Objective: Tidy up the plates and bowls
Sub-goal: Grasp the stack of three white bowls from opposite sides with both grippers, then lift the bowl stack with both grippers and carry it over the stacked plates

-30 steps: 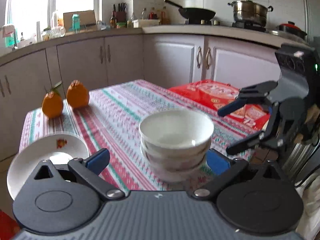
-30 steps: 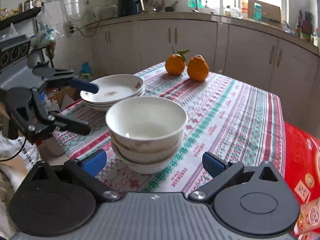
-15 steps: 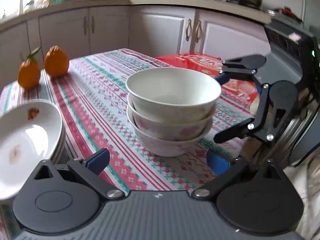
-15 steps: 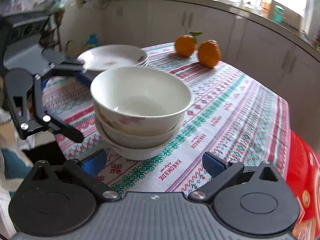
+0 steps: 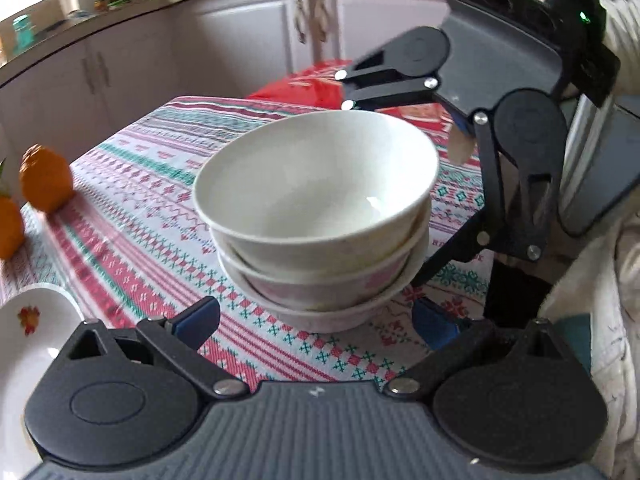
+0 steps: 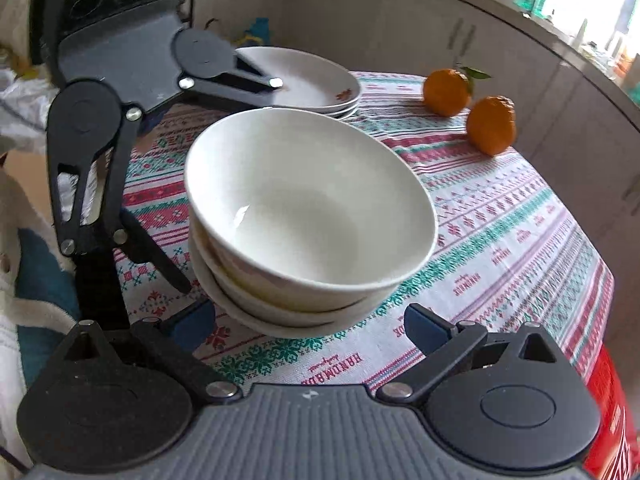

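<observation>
Jaws: we are holding both pairs spread wide, left gripper (image 5: 316, 322) and right gripper (image 6: 310, 326), gripping nothing, each straddling the base of the bowl stack from opposite sides.
Bowl stack: three white bowls (image 5: 320, 216) are sitting nested and upright on the worktop (image 6: 500, 248), near its front edge; we cannot tell whether any blue pad (image 5: 196, 318) is touching the bottom bowl.
Plates: a pile of white plates (image 6: 308, 80) with a small red leaf print is resting on the cloth beyond the bowls in the right wrist view, well apart from them.
Cloth: a red, green and white patterned tablecloth is covering the worktop.
Fruit: two oranges (image 6: 490, 124) are sitting close together at the far side.
Beyond: a red package (image 5: 320, 84) is lying past the cloth's edge, before white cabinet doors (image 5: 308, 24).
</observation>
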Available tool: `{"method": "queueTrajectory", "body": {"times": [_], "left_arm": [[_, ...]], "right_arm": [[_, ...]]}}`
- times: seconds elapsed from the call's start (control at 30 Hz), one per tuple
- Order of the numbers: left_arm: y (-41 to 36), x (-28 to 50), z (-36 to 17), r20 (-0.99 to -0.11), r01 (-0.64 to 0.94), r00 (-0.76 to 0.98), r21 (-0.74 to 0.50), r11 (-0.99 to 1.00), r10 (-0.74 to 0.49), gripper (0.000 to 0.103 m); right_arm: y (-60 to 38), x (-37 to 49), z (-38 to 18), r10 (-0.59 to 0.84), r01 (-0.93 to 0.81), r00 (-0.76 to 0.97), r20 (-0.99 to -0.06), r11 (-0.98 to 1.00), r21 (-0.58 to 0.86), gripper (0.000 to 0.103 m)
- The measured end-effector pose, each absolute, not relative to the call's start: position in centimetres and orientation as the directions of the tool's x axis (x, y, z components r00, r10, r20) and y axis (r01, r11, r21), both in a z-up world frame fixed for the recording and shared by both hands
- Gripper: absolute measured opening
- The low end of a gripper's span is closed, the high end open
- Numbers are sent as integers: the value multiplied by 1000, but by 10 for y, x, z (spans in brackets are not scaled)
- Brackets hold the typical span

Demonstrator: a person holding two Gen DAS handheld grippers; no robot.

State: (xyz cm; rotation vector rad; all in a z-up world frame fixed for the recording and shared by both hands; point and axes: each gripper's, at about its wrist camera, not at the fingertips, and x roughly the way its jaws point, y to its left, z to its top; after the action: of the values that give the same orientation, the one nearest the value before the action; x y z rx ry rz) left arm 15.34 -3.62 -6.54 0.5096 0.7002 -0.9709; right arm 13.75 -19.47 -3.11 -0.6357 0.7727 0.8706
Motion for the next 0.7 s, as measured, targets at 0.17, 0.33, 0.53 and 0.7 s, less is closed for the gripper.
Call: {"method": "queueTrajectory", "body": {"times": [0.17, 0.33, 0.53, 0.7], "left_arm": [[-40, 163, -63, -768, 903, 315, 62, 424, -558, 99], [-42, 170, -61, -781, 913, 292, 56, 404, -552, 96], [-43, 176, -60, -786, 925, 263, 42, 377, -559, 94], [-40, 174, -57, -789, 933, 235, 20, 359, -568, 83]], "right_arm": [[-191, 144, -30, 419, -873, 376, -826, 459, -165, 99], [-189, 152, -31, 411, -884, 356, -839, 440, -160, 97], [-188, 156, -29, 416, -897, 324, -850, 422, -135, 93], [-188, 158, -26, 435, -902, 302, -848, 419, -106, 93]]}}
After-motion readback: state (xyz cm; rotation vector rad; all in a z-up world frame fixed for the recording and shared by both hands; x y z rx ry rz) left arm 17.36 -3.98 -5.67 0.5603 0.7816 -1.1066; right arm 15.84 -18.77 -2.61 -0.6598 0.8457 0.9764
